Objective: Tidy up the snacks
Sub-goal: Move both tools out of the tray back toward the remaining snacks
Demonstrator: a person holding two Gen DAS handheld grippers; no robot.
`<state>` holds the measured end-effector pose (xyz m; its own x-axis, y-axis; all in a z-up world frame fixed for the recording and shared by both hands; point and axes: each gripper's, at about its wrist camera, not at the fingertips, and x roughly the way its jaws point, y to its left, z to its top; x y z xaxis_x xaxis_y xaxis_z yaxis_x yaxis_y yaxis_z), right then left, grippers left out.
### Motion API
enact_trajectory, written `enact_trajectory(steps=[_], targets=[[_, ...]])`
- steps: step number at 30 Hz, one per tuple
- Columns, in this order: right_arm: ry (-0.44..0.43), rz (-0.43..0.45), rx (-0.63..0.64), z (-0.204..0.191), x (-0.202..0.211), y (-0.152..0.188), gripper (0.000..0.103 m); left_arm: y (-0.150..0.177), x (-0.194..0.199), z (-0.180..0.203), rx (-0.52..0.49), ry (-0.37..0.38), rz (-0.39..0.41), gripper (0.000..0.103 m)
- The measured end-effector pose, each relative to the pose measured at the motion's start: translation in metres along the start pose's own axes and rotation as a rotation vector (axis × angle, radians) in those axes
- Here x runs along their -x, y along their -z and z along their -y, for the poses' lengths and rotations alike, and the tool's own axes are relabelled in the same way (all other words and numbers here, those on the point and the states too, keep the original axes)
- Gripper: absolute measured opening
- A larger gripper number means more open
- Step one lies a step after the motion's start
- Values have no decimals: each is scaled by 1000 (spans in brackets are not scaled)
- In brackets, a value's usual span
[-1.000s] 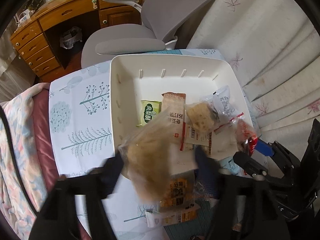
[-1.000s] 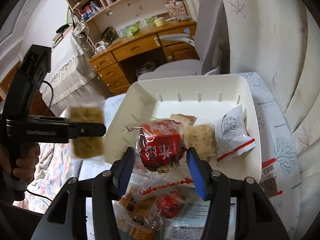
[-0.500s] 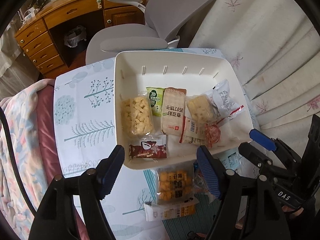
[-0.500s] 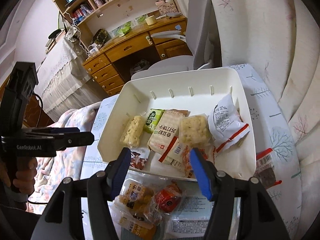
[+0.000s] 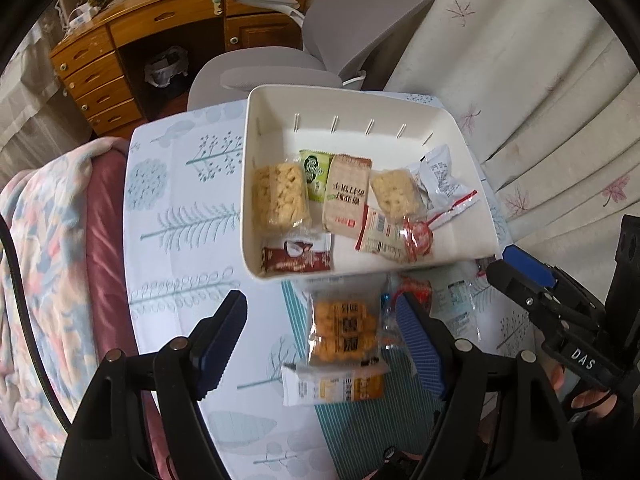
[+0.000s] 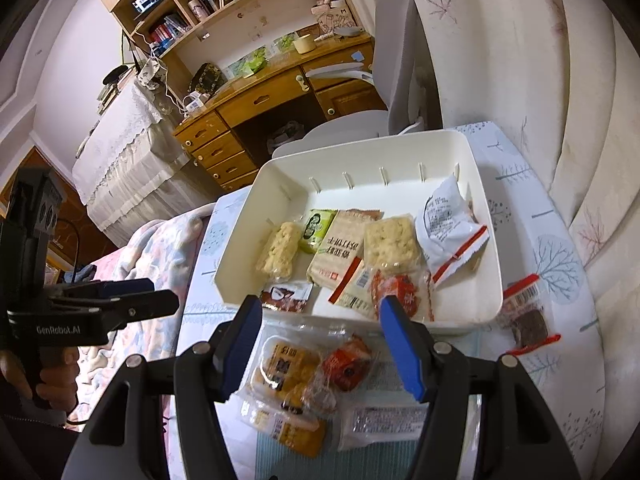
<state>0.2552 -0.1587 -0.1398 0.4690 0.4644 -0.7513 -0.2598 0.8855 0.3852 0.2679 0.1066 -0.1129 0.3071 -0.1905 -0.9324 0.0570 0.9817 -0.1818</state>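
A white tray (image 5: pixel 256 120) on the patterned tablecloth holds several wrapped snacks. Among them are a pale rice-cracker pack (image 5: pixel 280 196) at its left and a red pack (image 5: pixel 418 238) at its near right. My left gripper (image 5: pixel 320 312) hovers over the table in front of the tray, its jaws opening with nothing between the pads. Below it lies an orange snack pack (image 5: pixel 344 328). My right gripper (image 6: pixel 320 312) is open too, over the tray's near rim (image 6: pixel 400 322), gripping nothing. More loose packs (image 6: pixel 286 364) lie under it. A brown cake pack (image 6: pixel 528 324) sits right of the tray.
A grey office chair (image 5: pixel 280 68) stands behind the table, with a wooden desk (image 5: pixel 160 24) beyond it. Curtains (image 5: pixel 520 80) hang close on the right. A flowered blanket (image 5: pixel 44 240) lies along the table's left edge. A hand (image 6: pixel 52 372) holds the left gripper.
One second ago the left gripper carried the rice-cracker pack and the right held the red pack. Both packs now lie in the tray, and both grippers have opened and drawn back.
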Motion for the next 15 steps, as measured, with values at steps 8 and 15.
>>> enact_trajectory(steps=[8,15], targets=[[-19,-37,0,0,3,13,62,38,4,-6,66,0,-3,83],[-32,-77,23,1,-1,22,62,75,-8,-17,187,8,-27,84]])
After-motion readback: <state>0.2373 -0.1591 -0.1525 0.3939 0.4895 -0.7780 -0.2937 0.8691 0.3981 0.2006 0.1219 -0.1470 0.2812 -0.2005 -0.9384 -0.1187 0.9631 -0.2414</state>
